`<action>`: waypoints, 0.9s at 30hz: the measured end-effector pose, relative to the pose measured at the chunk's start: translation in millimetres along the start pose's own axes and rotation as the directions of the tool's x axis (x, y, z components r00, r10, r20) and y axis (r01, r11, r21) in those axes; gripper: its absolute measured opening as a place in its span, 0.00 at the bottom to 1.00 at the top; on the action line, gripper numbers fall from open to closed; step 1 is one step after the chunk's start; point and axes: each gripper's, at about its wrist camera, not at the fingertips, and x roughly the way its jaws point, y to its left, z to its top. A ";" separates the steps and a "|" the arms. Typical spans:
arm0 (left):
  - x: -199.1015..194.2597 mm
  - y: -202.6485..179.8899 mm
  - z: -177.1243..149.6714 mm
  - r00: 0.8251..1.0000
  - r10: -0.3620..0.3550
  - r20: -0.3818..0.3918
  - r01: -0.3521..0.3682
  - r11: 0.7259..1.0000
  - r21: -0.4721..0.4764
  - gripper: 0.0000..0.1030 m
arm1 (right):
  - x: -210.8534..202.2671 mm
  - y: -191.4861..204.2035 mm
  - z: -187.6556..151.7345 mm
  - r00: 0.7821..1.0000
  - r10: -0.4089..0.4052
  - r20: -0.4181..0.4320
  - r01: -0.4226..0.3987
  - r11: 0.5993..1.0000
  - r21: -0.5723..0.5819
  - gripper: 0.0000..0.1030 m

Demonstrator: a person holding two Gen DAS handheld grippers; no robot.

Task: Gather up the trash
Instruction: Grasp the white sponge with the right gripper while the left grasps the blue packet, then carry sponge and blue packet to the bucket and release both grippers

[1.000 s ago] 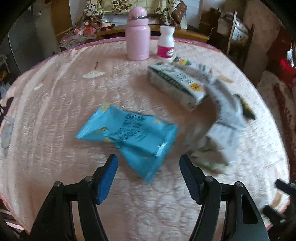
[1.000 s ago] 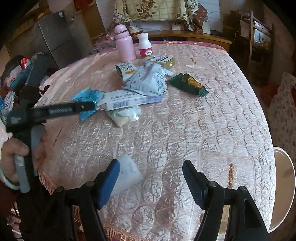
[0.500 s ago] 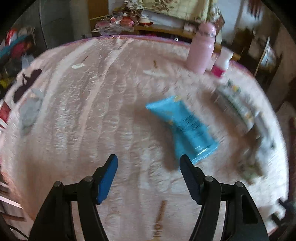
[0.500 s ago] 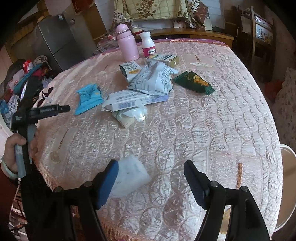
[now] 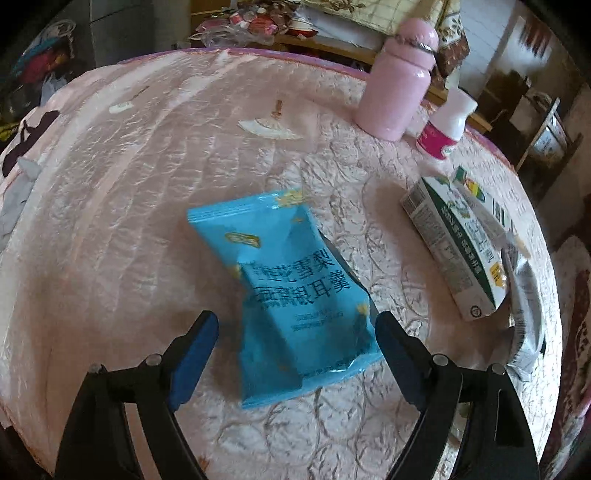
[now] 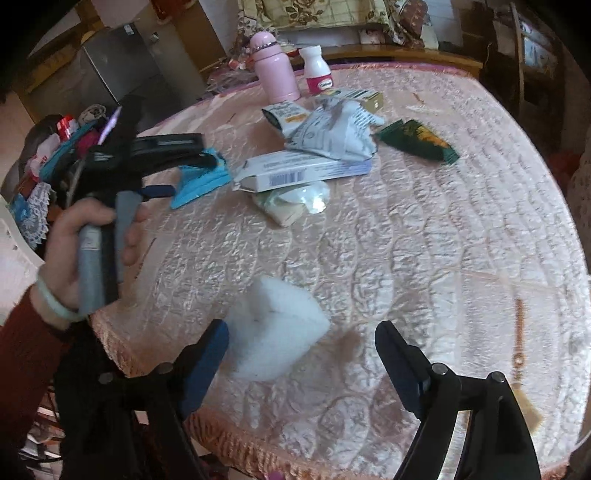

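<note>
In the right wrist view, the left gripper (image 6: 195,162) is covering most of the blue packet (image 6: 201,181), and the boxes are hiding part of the clear wrapper (image 6: 295,201). The white foam piece (image 6: 275,332) is looking blurred.

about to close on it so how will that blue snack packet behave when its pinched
The blue snack packet looks creased and partly flattened, so it will probably crumple and flop rather than hold shape. Its glossy film may slip in the left gripper, whose open jaws flank it. It likely weighs little.

A lived-in home; quilted pink tablecloth (image 6: 424,229), fridge (image 6: 110,70), floral cushions (image 6: 314,14)
</note>
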 end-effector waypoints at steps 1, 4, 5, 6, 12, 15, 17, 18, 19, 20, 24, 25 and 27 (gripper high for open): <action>0.9 -0.8 0.3 1.000 0.000 0.005 0.000 1.000 0.005 0.74 | 3.0 0.0 0.7 1.000 0.029 -0.006 -0.029 0.999 0.016 0.82; -2.8 -2.3 -1.7 1.000 -0.010 0.023 0.009 0.999 0.038 0.58 | 11.2 3.2 1.0 0.997 0.072 -0.005 -0.072 0.997 0.020 0.81; -4.0 -0.9 -3.0 0.999 -0.024 0.022 0.023 0.999 0.041 0.58 | 15.1 6.1 0.7 0.997 0.076 -0.006 -0.076 0.997 0.011 0.74; -6.4 0.7 -4.6 0.999 -0.026 0.023 0.025 0.999 0.045 0.57 | 15.4 10.9 0.7 0.997 0.080 0.013 -0.080 0.997 -0.014 0.60; -43.8 4.0 -16.6 0.996 -0.054 0.074 0.046 0.993 0.106 0.56 | 12.3 24.0 3.2 0.991 0.133 0.020 -0.131 0.990 -0.056 0.36; -69.9 -4.8 -22.8 0.991 -0.092 0.100 0.076 0.985 0.153 0.56 | -1.8 21.7 8.1 0.993 0.108 0.056 -0.104 0.992 -0.069 0.36; -82.2 -12.7 -26.3 0.988 -0.112 0.108 0.092 0.980 0.177 0.56 | -14.9 14.8 12.3 0.993 0.080 0.089 -0.075 0.995 -0.062 0.36; -87.9 -19.3 -28.3 0.986 -0.124 0.108 0.102 0.976 0.190 0.56 | -20.6 9.1 15.0 0.993 0.064 0.102 -0.059 0.997 -0.052 0.36; -93.5 -26.8 -30.4 0.984 -0.138 0.112 0.114 0.972 0.204 0.56 | -23.8 3.7 16.1 0.993 0.053 0.109 -0.048 0.998 -0.046 0.36; -98.1 -34.4 -32.6 0.982 -0.153 0.114 0.125 0.968 0.217 0.56 | -29.2 -2.9 17.7 0.992 0.035 0.119 -0.032 0.999 -0.032 0.36; -115.7 -71.9 -46.3 0.971 -0.204 0.124 0.160 0.942 0.293 0.56 | -45.5 -25.1 18.8 0.989 -0.030 0.142 0.028 1.000 0.013 0.37; -119.8 -81.2 -50.6 0.969 -0.212 0.126 0.164 0.935 0.314 0.56 | -51.2 -33.0 18.1 0.987 -0.055 0.149 0.052 0.998 0.026 0.37; -126.4 -99.7 -58.0 0.965 -0.233 0.121 0.177 0.918 0.354 0.56 | -59.4 -45.3 16.7 0.984 -0.086 0.155 0.080 0.996 0.045 0.37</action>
